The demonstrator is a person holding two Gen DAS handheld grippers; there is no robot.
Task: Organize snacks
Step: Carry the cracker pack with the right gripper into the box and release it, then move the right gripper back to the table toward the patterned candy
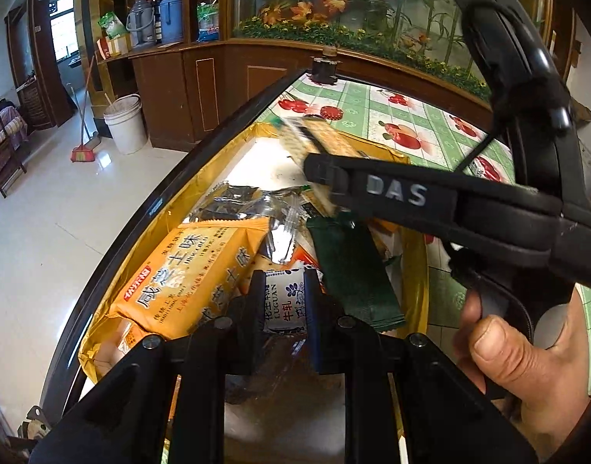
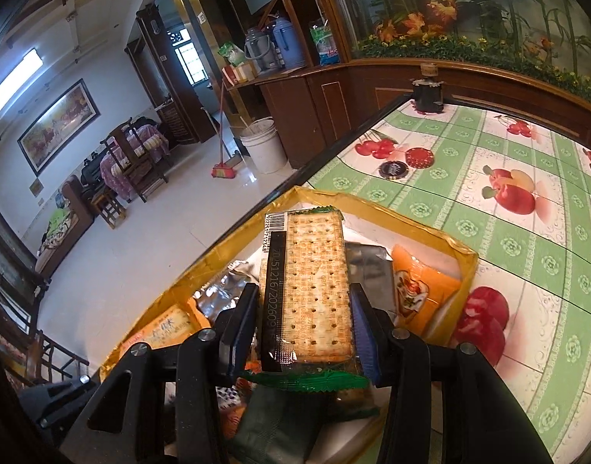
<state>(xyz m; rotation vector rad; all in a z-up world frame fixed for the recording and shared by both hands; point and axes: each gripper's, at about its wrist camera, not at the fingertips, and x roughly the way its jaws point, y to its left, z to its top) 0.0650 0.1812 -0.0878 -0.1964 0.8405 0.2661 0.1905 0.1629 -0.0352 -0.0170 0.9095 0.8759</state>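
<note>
A: Over the yellow box at the desk edge — what does each claw carry?

B: Left claw: tilted down into the box, jaws nearly together, clamped on a small white candy packet with blue print. Right claw: also angled down over the box, pads pressed on the long sides of a cracker packet, clear wrap, green crimped end toward the camera.

A: Where does the cracker packet sit?

B: Raised above the box contents, held lengthwise along the fingers, its barcode end pointing away from the camera.

A: Hands?

B: One hand only, seen from the left wrist: thumb and fingers wrapped round the right claw's grip, at the lower right. That view has the right claw crossing from the right, the cracker packet blurred at its tip.

A: Box contents, left wrist view?

B: Orange biscuit pack with printed characters, a silver foil wrapper, a dark green sachet, bare white floor at the far end.

A: And the right wrist view alone?

B: An orange snack bag on the right side of the box, two round caps on the fruit-print cloth, a dark jar at the far desk edge. Beyond: white bucket, broom, chairs, a framed picture.
</note>
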